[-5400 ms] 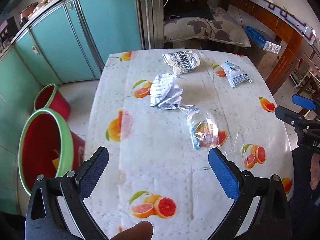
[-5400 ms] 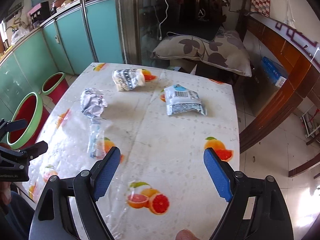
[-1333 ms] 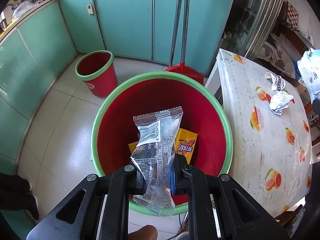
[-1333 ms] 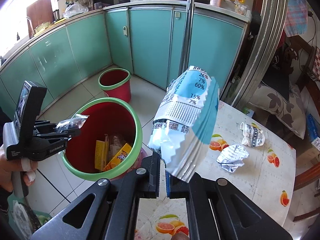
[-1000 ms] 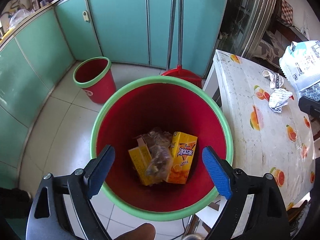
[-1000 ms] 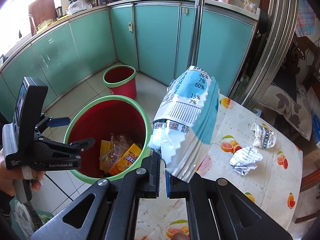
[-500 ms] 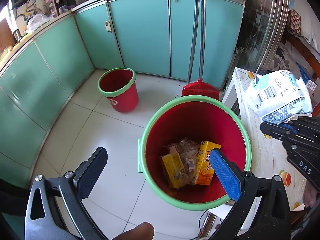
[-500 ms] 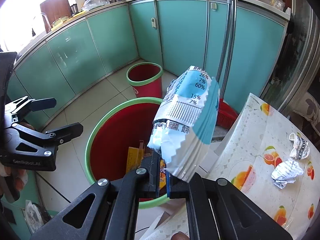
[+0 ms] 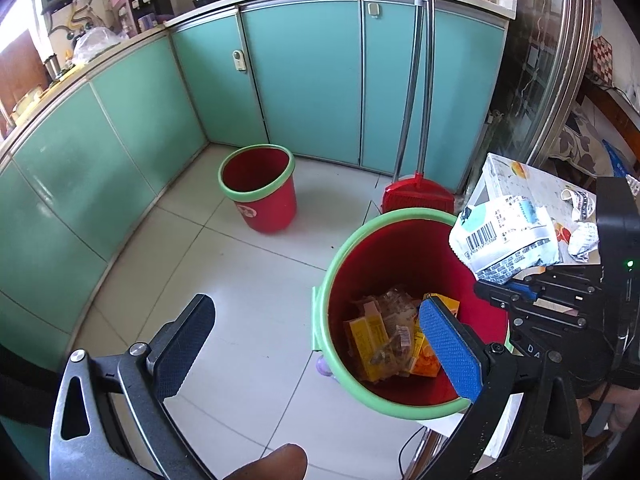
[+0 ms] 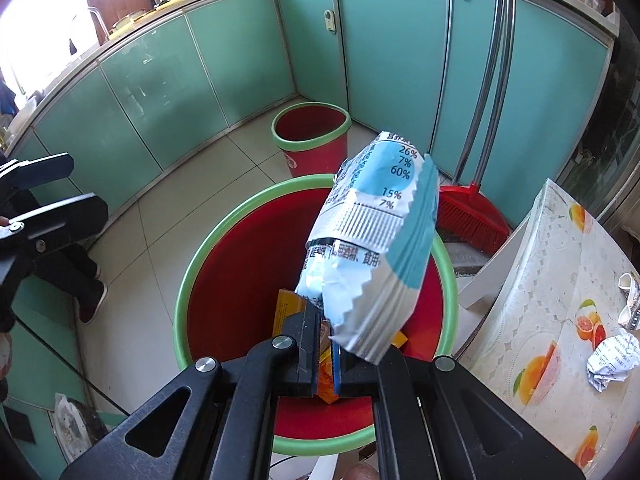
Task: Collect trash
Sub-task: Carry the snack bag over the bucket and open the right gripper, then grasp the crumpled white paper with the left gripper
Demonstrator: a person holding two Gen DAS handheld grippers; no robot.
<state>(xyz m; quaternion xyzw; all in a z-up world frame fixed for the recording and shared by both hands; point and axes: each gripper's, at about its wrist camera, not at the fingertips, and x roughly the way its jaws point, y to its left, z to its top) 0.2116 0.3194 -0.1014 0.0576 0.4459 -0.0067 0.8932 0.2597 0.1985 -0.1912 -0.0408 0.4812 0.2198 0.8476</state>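
The big red bin point(image 10: 248, 240) sat tight against the table point(image 10: 532, 280) corner, open floor on its other side. Right gripper point(image 10: 326, 354) pinched the snack bag point(image 10: 372, 248) over the bin's mouth. Left gripper point(image 9: 316, 344), spread wide and empty, hung beside the bin.

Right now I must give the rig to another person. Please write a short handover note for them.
Left gripper: open, empty, beside the big red bin.
Right gripper: shut on the blue-white snack bag, held over that bin.
Done: a clear wrapper and yellow cartons already lie in the bin.
Left: drop the bag, then fetch the two crumpled wrappers on the table.
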